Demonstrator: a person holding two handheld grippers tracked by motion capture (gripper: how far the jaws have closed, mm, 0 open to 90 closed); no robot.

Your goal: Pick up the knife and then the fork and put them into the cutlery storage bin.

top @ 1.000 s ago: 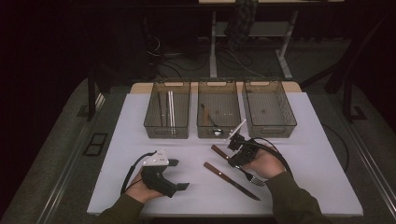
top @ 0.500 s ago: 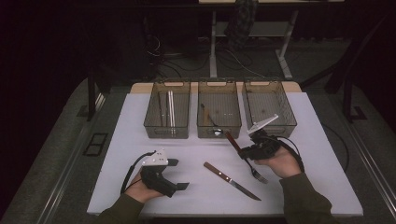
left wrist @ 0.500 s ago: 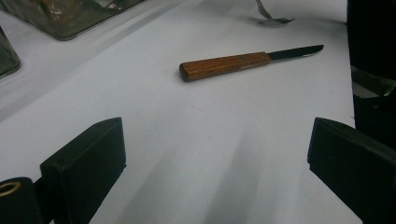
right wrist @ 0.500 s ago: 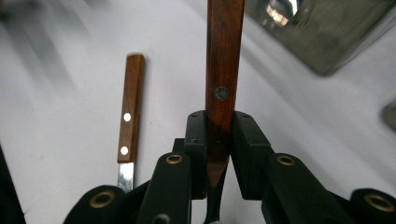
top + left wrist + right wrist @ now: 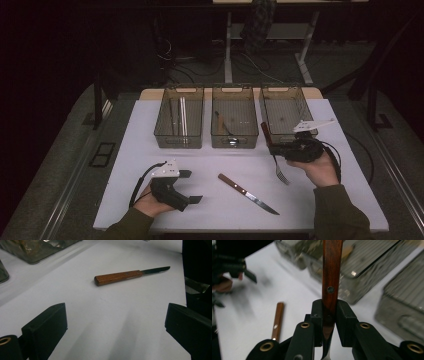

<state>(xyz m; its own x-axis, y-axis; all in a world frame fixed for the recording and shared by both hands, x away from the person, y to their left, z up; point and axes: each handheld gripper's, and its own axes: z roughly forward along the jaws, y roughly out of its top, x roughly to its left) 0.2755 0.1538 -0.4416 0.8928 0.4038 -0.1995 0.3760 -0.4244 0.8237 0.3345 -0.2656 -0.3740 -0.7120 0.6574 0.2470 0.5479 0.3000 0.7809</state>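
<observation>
The right gripper (image 5: 274, 148) squeezes a fork (image 5: 331, 277) by its wooden handle, just in front of the right bin (image 5: 285, 116). The left gripper (image 5: 190, 187) rests on the table (image 5: 350, 165), jaws wide apart, near a knife (image 5: 125, 277).

Fork (image 5: 331, 277): glossy reddish wood handle, metal rivet; knife (image 5: 125, 277): matt wood handle, metal blade; bins (image 5: 179, 122): smoky translucent plastic; table (image 5: 210, 205): matt white

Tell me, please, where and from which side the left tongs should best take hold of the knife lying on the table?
Probably the wooden handle of the knife, not the thin blade. It lies flat and free on the white table, handle end toward the left tongs, which stand open. Coming down from above, jaws across the handle's width, looks safest.
</observation>
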